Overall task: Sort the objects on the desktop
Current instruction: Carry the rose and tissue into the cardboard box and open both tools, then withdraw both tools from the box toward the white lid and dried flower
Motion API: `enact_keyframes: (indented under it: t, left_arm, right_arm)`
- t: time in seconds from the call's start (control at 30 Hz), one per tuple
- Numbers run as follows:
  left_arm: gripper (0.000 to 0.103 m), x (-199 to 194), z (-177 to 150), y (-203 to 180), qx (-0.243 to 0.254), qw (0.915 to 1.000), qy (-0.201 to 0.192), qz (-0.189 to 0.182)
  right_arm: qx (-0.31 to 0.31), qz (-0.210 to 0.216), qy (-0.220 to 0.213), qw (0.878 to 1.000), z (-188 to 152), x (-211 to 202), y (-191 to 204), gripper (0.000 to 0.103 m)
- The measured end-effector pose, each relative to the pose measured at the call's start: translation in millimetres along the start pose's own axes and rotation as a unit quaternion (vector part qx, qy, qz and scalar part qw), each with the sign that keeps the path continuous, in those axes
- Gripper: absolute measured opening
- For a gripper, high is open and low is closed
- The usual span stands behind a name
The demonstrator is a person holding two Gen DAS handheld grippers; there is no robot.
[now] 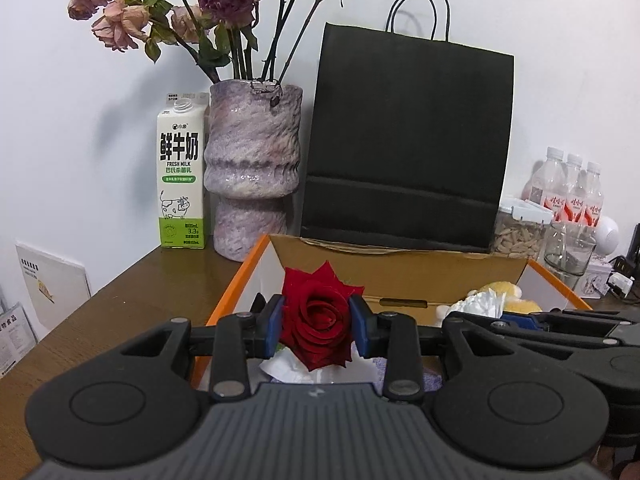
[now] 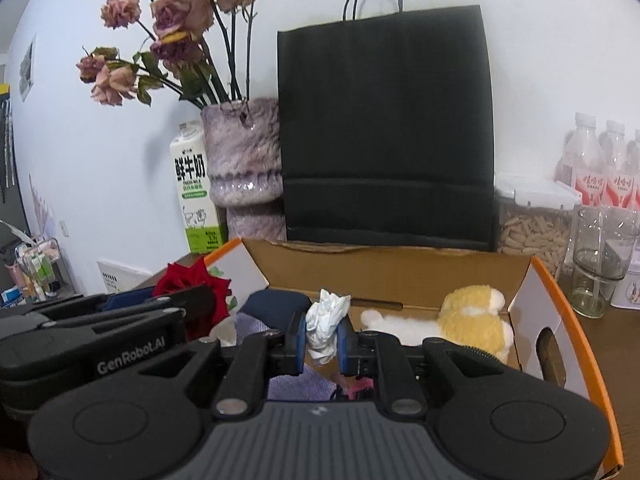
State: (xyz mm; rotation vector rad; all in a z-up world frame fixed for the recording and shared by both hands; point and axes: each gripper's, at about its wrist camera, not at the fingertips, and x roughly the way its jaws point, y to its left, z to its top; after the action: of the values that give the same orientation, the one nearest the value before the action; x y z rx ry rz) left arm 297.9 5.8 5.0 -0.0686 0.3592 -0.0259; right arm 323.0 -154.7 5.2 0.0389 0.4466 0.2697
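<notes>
Blue-padded jaws of the left gripper pinch a deep red rose bloom while the right gripper clamps a crumpled white tissue wad, both held above the open orange-edged cardboard box containing a yellow-and-white plush toy on the brown wooden surface.

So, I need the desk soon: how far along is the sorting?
Midway, I'd judge. Done: a yellow-and-white plush toy lies in the orange-edged cardboard box. In hand: left gripper clamps a red rose, right gripper a crumpled white tissue, both over the box. Left: releasing them.
</notes>
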Motion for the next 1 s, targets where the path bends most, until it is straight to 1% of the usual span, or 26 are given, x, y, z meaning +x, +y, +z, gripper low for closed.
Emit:
enact_keyframes:
  t: [0.07, 0.13, 0.23, 0.27, 0.3, 0.33, 0.4, 0.43, 0.5, 0.53, 0.57, 0.63, 0.67, 0.77, 1.0]
  left_arm:
    - [0.036, -1, -1, -1, 0.004, 1.0000, -0.003, 0.000]
    - [0.038, -2, -2, -2, 0.010, 0.9999, -0.008, 0.000]
    - [0.043, -4, -3, -3, 0.017, 0.9997, -0.014, 0.005]
    - [0.050, -5, -2, -4, 0.019, 0.9997, -0.014, 0.010]
    - [0.055, -5, -2, -4, 0.020, 0.9995, -0.016, 0.020]
    - [0.057, -6, -2, -4, 0.022, 0.9992, -0.019, 0.028]
    - [0.069, -9, -1, -5, 0.025, 0.9982, -0.026, 0.049]
    - [0.073, -9, -1, -4, 0.023, 0.9976, -0.029, 0.058]
    - [0.089, -11, 0, -2, 0.015, 0.9962, -0.040, 0.076]
    - [0.094, -12, 1, 0, 0.011, 0.9955, -0.046, 0.082]
    - [0.103, -13, 1, 2, 0.004, 0.9945, -0.053, 0.091]
    - [0.103, -15, 2, 5, -0.002, 0.9939, -0.062, 0.091]
    - [0.103, -16, 3, 6, -0.003, 0.9938, -0.064, 0.091]
    - [0.103, -17, 3, 4, 0.003, 0.9931, -0.066, 0.097]
    - [0.103, -17, 2, 3, 0.006, 0.9935, -0.066, 0.093]
  right_arm:
    - [-0.002, -0.002, 0.003, 1.000, -1, 1, 0, 0.015]
    - [-0.002, -0.003, 0.004, 1.000, -2, 1, 0, 0.018]
    - [-0.003, -0.011, -0.001, 1.000, -2, -2, 0, 0.023]
    - [-0.004, -0.013, -0.003, 1.000, -2, -3, -1, 0.031]
    - [-0.004, -0.017, -0.006, 1.000, -2, -5, -1, 0.042]
    - [-0.005, -0.024, -0.010, 1.000, -1, -6, -1, 0.045]
    - [-0.008, -0.038, -0.015, 0.999, 0, -8, -2, 0.061]
    - [-0.008, -0.048, -0.018, 0.999, 0, -9, -3, 0.065]
    - [-0.004, -0.062, -0.025, 0.998, 2, -12, -6, 0.080]
    - [0.000, -0.066, -0.028, 0.997, 3, -13, -8, 0.083]
    - [0.006, -0.069, -0.031, 0.997, 4, -14, -10, 0.089]
    - [0.016, -0.066, -0.035, 0.997, 5, -16, -15, 0.095]
    - [0.016, -0.064, -0.033, 0.997, 5, -16, -16, 0.099]
    - [0.017, -0.068, -0.031, 0.997, 4, -16, -18, 0.101]
    - [0.016, -0.075, -0.023, 0.997, 4, -17, -17, 0.103]
